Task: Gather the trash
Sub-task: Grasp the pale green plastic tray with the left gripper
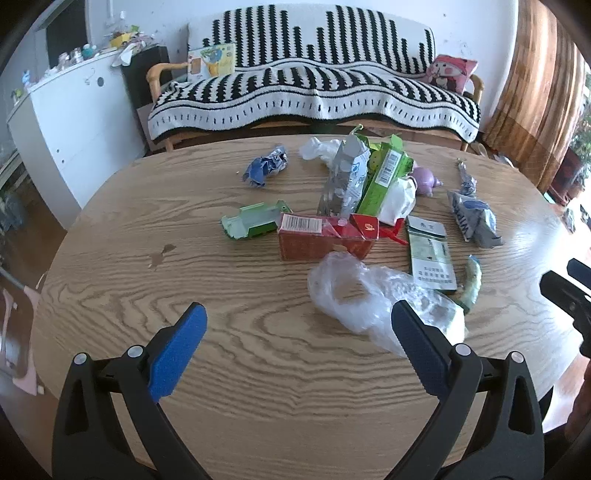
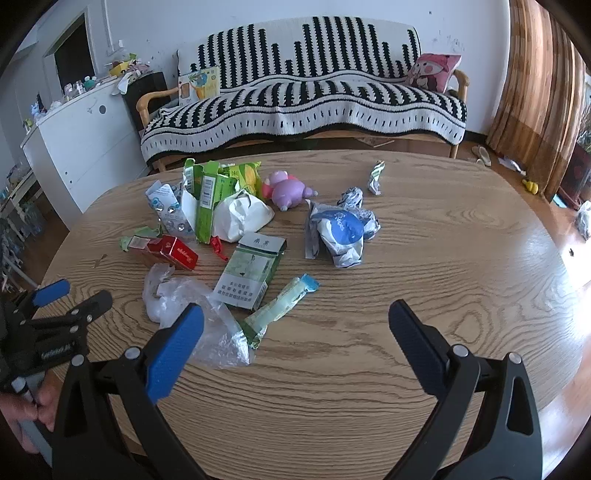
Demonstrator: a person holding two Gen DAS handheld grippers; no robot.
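Left gripper (image 1: pixel 297 325) and right gripper (image 2: pixel 295 325) both spread wide, empty, above table (image 1: pixel 110 240). Trash mid-table; clear plastic bag (image 1: pixel 351 291) nearest. Risk: flimsy film slips; purple toy (image 2: pixel 288 190) grabbed as trash.

Oval light-oak counter (image 2: pixel 424 266) with strong grain, glare on its right side from daylight entering at the right, where a brown striped curtain (image 2: pixel 535 92) hangs to the wood floor (image 2: pixel 569 236). Behind it, against a scuffed white wall (image 2: pixel 332 14), a wooden-armed sofa (image 2: pixel 306 107) under a black-and-white striped throw, with a pink cartoon cushion (image 2: pixel 434 72) at its right end and a picture book (image 2: pixel 199 86) propped at its left. To the left stands a white cabinet (image 2: pixel 92 144) with a cluttered top, a dark doorway (image 2: pixel 72 55) behind it.
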